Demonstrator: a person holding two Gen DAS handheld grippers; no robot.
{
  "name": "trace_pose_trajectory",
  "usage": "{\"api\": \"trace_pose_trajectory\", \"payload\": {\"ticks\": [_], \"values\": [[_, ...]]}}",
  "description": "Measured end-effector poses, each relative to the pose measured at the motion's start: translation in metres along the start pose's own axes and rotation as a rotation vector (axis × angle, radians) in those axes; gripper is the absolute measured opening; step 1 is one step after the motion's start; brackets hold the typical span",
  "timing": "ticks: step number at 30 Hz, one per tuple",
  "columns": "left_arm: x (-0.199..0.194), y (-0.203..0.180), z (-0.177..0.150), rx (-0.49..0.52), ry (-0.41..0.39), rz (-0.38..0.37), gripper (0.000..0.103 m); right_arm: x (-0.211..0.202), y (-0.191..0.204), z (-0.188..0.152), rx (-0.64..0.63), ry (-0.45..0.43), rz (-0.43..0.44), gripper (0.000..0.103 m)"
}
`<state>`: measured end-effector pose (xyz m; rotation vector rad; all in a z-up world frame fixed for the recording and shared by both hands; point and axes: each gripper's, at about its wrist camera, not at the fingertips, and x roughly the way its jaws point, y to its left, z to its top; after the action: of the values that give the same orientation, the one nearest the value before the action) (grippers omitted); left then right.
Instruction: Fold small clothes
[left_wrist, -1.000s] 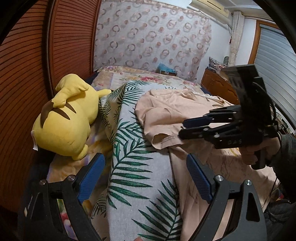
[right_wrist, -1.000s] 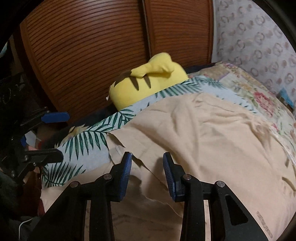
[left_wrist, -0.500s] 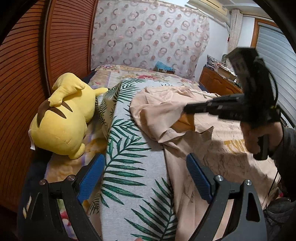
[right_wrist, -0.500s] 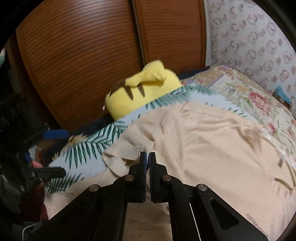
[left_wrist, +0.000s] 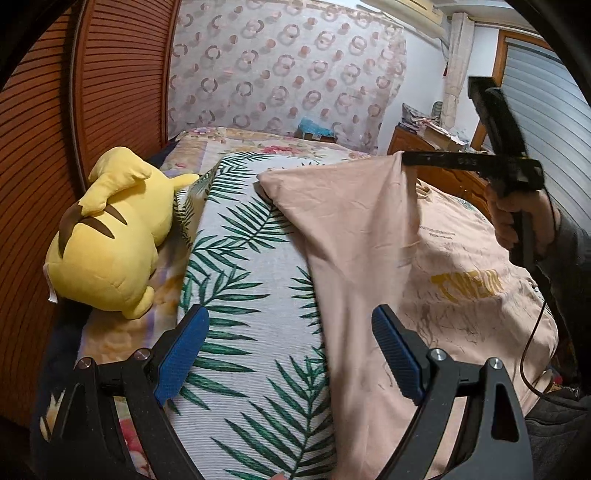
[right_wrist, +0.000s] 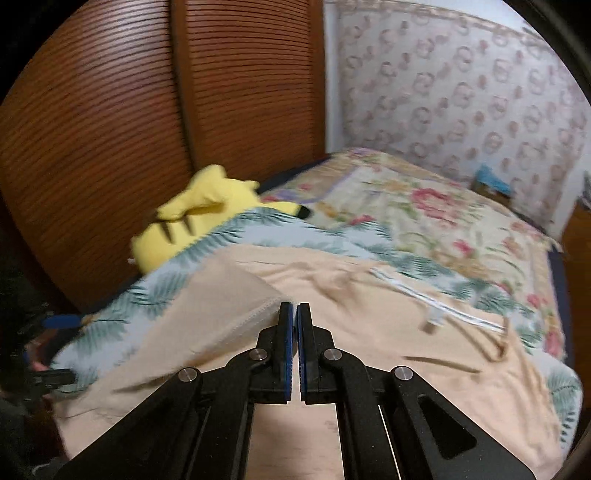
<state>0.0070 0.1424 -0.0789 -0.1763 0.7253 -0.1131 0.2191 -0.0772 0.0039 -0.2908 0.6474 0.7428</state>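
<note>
The peach T-shirt (left_wrist: 369, 258) lies spread on the leaf-print cover (left_wrist: 236, 280) that tops the bed (right_wrist: 424, 206), right of the yellow plush toy (left_wrist: 107, 236). Its chest print faces up toward the right side of the left wrist view.

**Claw state**
- Right claw (right_wrist: 294, 314): closed on the hemmed edge of the T-shirt. In the left wrist view that edge is raised off the bed, and a sloping panel of cloth hangs from the claw tip down to the cover.
- Left claw (left_wrist: 291, 354): jaws wide apart, gripping nothing, held above the near edge of the shirt and the leaf-print cover.

**Handling properties**
- The fabric is thin, light and fully limp. It drapes from a single pinch point and holds no shape of its own.
- It is not fragile. The cloth seems to cling to the cover rather than slide, so a raised panel will likely drag the layer under it if pulled sideways.
- The right wrist view is blurred; whether one layer or two sits between the pads cannot be told for certain.

**Where to take hold**
- Grip at stitched hems or seams, where the cloth is doubled and slips least.
- For an even fold line, the free left claw should take the same edge nearer the bottom hem, well apart from the right claw.
</note>
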Motion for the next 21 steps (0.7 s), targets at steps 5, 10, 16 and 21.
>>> {"api": "trace_pose_trajectory", "payload": {"ticks": [5,10,16,21], "values": [[0.0,-0.004,-0.001,0.008,0.002,-0.006,0.09,0.015,0.006,-0.008,0.016,0.05,-0.097,0.01],[-0.001,-0.006,0.0,0.009,-0.002,-0.005,0.09,0.014,0.028,-0.019,-0.036,0.061,-0.079,0.034],[-0.001,-0.007,-0.001,0.004,0.0,-0.002,0.09,0.005,0.068,-0.052,-0.087,0.093,0.11,0.034],[0.0,-0.01,-0.002,0.004,0.002,-0.001,0.09,0.022,0.096,-0.072,-0.137,0.161,0.212,0.034]]}}
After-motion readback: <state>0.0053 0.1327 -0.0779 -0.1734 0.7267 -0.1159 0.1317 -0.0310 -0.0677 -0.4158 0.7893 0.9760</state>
